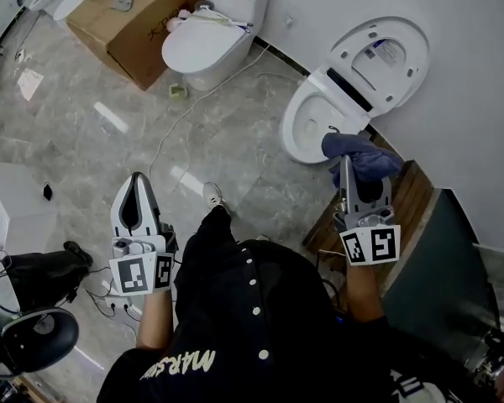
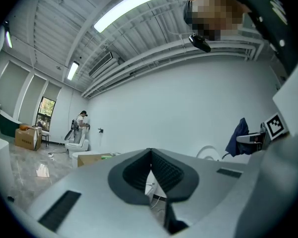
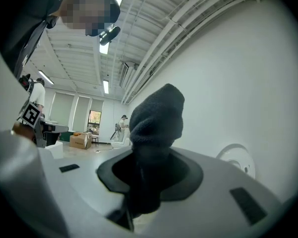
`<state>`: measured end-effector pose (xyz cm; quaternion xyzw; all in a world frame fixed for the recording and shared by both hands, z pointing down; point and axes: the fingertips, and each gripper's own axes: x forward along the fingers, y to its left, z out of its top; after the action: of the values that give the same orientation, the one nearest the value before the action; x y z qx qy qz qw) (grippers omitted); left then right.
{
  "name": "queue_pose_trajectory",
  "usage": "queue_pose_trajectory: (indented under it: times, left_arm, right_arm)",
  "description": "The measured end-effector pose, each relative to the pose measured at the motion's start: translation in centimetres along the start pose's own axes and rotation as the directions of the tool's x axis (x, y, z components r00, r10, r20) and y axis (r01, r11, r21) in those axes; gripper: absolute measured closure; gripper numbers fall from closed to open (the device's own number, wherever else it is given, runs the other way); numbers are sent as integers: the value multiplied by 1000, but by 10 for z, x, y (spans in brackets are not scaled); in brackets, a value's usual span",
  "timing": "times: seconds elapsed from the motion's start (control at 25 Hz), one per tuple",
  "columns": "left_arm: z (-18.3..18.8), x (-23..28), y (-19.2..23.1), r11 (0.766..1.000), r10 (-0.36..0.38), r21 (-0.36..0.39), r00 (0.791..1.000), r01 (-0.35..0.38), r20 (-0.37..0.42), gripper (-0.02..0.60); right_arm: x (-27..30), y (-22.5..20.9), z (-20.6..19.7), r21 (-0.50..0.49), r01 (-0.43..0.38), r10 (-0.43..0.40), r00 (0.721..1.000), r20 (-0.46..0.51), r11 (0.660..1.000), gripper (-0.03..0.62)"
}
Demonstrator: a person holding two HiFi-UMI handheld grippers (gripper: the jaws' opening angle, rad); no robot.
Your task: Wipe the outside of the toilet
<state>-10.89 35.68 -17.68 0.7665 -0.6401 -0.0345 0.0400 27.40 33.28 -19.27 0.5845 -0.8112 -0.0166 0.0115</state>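
1. Cloth, dark blue, is clamped between the right gripper jaws and sticks up past their tips.
2. Left gripper jaws are pressed together with nothing between them.
3. Toilet, lid raised, stands just beyond the cloth-bearing jaws.

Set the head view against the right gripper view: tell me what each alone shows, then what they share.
Head view only: the open toilet bowl, a white cable across the floor, and the person's shoe. Right gripper view only: the ceiling light strips and a distant person by the far wall. Both: the dark cloth clamped in the right gripper, with the toilet's raised lid beyond.
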Motion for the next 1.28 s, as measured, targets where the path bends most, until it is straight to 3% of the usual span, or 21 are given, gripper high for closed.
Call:
queue_pose_trajectory:
  times: [0.32, 0.56, 0.76, 0.96, 1.28]
  left_arm:
    - [14, 76, 76, 1000, -3, 3, 1000, 3, 4, 571]
    - [17, 112, 106, 1000, -27, 4, 1000, 27, -11, 572]
    - [8, 133, 107, 999, -35, 3, 999, 35, -41, 571]
    - [9, 149, 102, 1000, 3, 7, 999, -2, -33, 572]
    - [17, 160, 88, 998, 66, 17, 998, -65, -25, 572]
  right_arm:
    - [99, 25, 8, -5, 21, -21, 1000, 6, 1000, 485]
    - [142, 40, 18, -24, 7, -7, 1000, 4, 1000, 485]
    - [165, 33, 13, -29, 5, -5, 1000, -5, 1000, 485]
    - [188, 13, 6, -22, 9, -9, 1000, 15, 1000, 485]
    - [217, -7, 9, -9, -62, 62, 997, 36, 998, 485]
